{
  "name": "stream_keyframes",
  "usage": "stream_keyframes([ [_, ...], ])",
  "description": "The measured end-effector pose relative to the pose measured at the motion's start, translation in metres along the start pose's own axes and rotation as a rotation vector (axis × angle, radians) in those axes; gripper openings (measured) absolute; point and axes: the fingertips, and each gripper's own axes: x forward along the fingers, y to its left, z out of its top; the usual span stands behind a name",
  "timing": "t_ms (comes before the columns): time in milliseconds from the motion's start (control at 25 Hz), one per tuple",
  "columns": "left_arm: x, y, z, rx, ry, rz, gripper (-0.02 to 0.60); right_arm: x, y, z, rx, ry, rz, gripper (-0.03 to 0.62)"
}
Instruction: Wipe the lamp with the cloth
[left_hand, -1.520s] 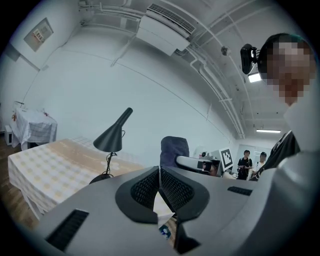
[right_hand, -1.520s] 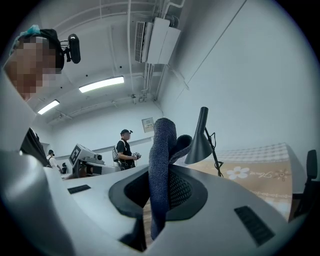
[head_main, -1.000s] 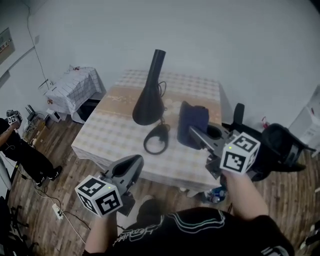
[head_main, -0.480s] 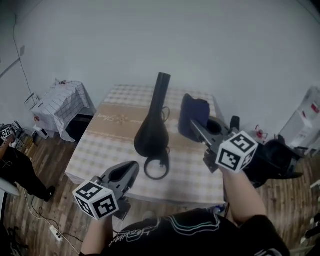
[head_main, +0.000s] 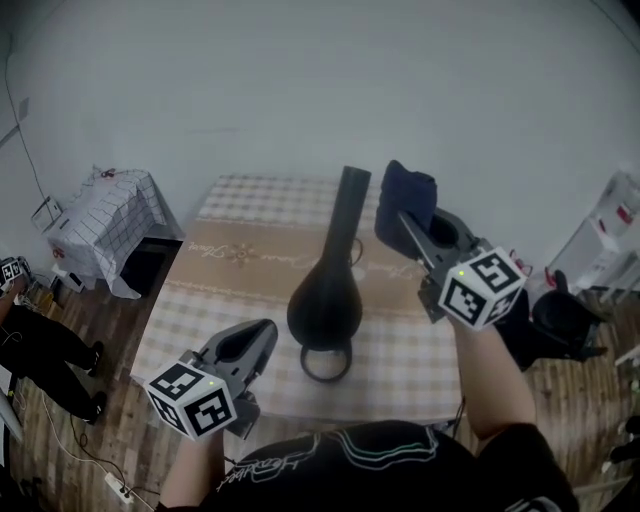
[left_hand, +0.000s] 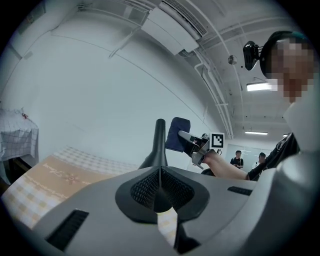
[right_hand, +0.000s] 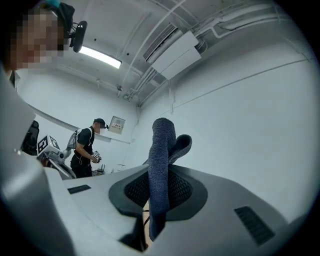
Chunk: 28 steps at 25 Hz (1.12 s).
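A black lamp (head_main: 327, 305) with a bulbous base and a tall thin neck (head_main: 350, 200) stands on the checked table (head_main: 200, 290); its cord lies in a loop (head_main: 327, 362) in front. My right gripper (head_main: 408, 226) is shut on a dark blue cloth (head_main: 408, 200), held in the air just right of the neck's top. In the right gripper view the cloth (right_hand: 160, 160) stands up, pinched between the jaws. My left gripper (head_main: 252, 345) hangs shut and empty at the table's near edge, left of the lamp. In its own view it points at the lamp's neck (left_hand: 159, 142) and the cloth (left_hand: 177, 134).
A small table under a checked cover (head_main: 100, 215) stands at the left, with a person (head_main: 30, 340) on the wooden floor near it. A black chair (head_main: 565, 325) sits to the right of the table. A white wall is close behind the table.
My right gripper has lifted the cloth off the table and carried it up beside the top of the lamp's neck. The left gripper has hardly moved.
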Motion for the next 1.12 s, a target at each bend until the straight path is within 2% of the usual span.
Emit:
stream_keyframes([
  [320,0.021,0.027,0.004,0.004,0.036,-0.064,0.011,0.025,-0.014,-0.007,-0.02,-0.024,-0.055,0.054],
  [1120,0.042,0.054,0.002,0.003,0.085,-0.188,0.011,0.038,0.007,-0.029,-0.012,-0.031,-0.064,0.054],
])
